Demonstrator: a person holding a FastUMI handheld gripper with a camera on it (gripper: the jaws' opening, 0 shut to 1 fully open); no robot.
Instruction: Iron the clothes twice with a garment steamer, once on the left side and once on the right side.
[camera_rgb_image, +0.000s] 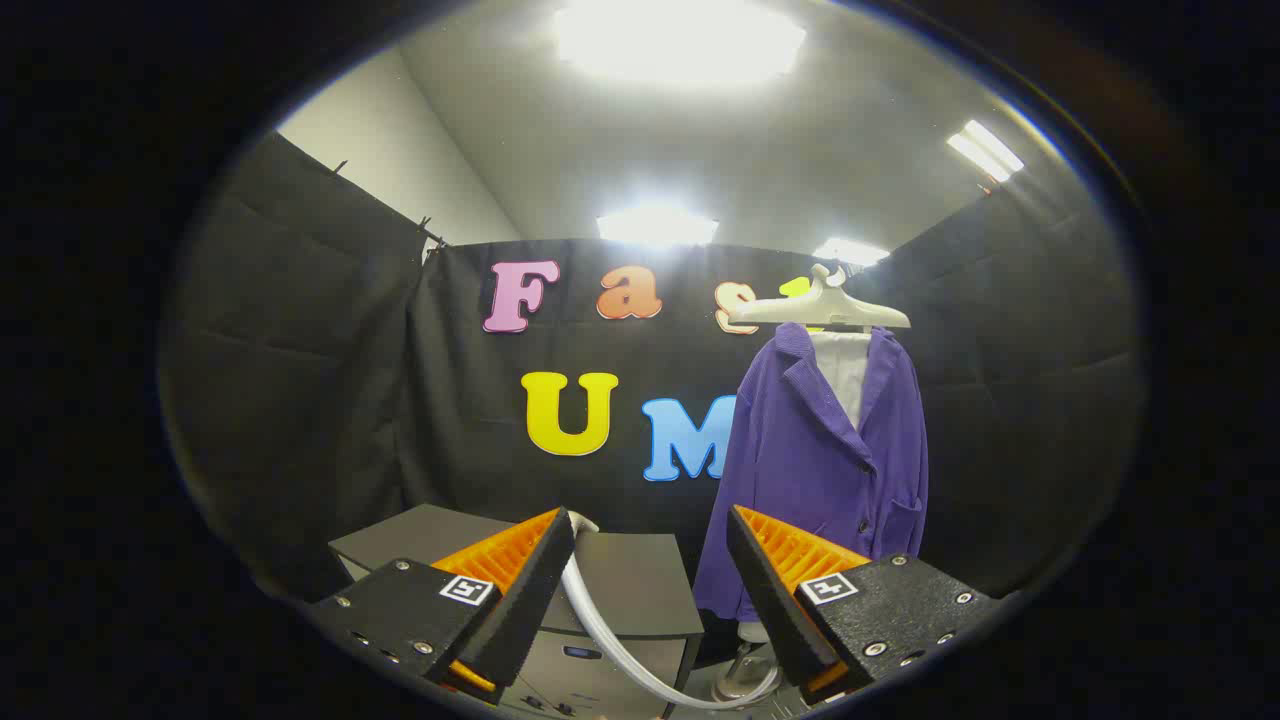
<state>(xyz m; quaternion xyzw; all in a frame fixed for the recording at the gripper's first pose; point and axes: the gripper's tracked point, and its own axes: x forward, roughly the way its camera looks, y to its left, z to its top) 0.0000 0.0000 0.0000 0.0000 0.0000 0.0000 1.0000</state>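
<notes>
A purple jacket (820, 470) hangs on a pale hanger (820, 308) over a white garment, beyond my right finger and in front of the black cloth wall. My gripper (650, 525) is open, with a wide gap between its fingers and nothing held. A pale grey hose (620, 645) curves down from behind the left finger, between the fingers, toward a light base (745, 680) low near the jacket's hem. The steamer's head is hidden.
A dark-topped cabinet (620, 585) with a grey front stands just ahead of the fingers, left of the jacket. Black cloth walls close in the booth on three sides. Bright ceiling lights glare overhead.
</notes>
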